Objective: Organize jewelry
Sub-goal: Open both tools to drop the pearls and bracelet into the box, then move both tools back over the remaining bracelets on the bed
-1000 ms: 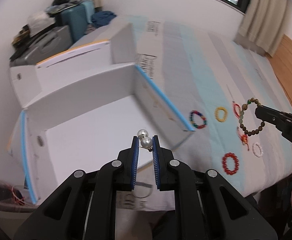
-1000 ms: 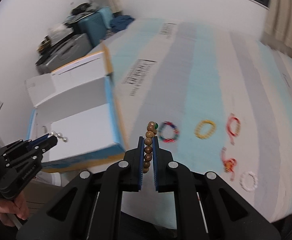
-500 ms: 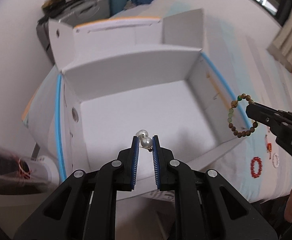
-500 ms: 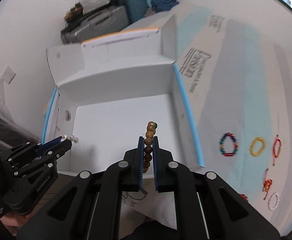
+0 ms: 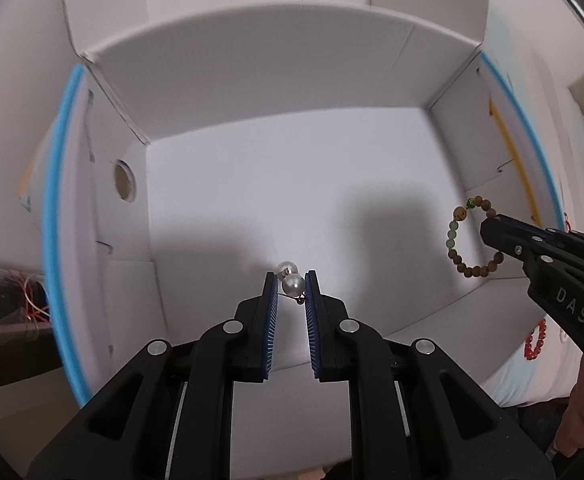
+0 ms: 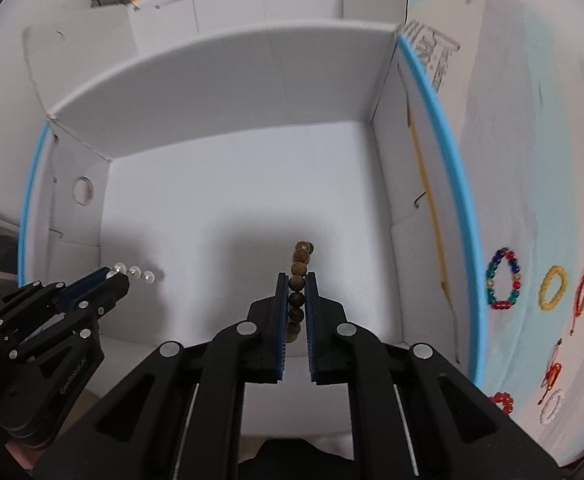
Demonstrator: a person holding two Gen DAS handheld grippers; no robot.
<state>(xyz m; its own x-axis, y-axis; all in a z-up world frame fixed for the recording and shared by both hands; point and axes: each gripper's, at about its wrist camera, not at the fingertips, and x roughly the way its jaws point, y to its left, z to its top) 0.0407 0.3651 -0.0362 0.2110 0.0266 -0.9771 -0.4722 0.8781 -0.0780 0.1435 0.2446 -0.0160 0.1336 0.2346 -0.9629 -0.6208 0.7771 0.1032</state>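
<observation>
A short piece of pearl jewelry point(image 5: 291, 282), made of round, glossy white pearls on a thin metal pin, is pinched between the blue ribbed pads of the left gripper point(image 5: 291, 285) in the lower centre of the left wrist view. A bracelet point(image 6: 297, 280) of round brown wooden beads with one green bead at its top is clamped between the pads of the right gripper point(image 6: 296, 282). Both pieces are held in the air above the white floor of an open cardboard box point(image 5: 252, 60), whose walls are smooth and matte and whose side rims are edged in blue.

In the left view the bracelet point(image 5: 470, 242) is seen as a full ring at the right edge, with some pale green beads; in the right view it is seen only edge-on, as a column. Only two pearls are shown in the left view, while in the right view a row of them point(image 6: 132, 271) is seen at the lower left.

Only in the right view are the other pieces seen well, lying on a pale striped cloth point(image 6: 532, 120) at the right of the frame: a multicoloured bead ring point(image 6: 503, 279), a yellow ring point(image 6: 553, 288), a white ring point(image 6: 551, 406) and red cord pieces point(image 6: 581, 294).
</observation>
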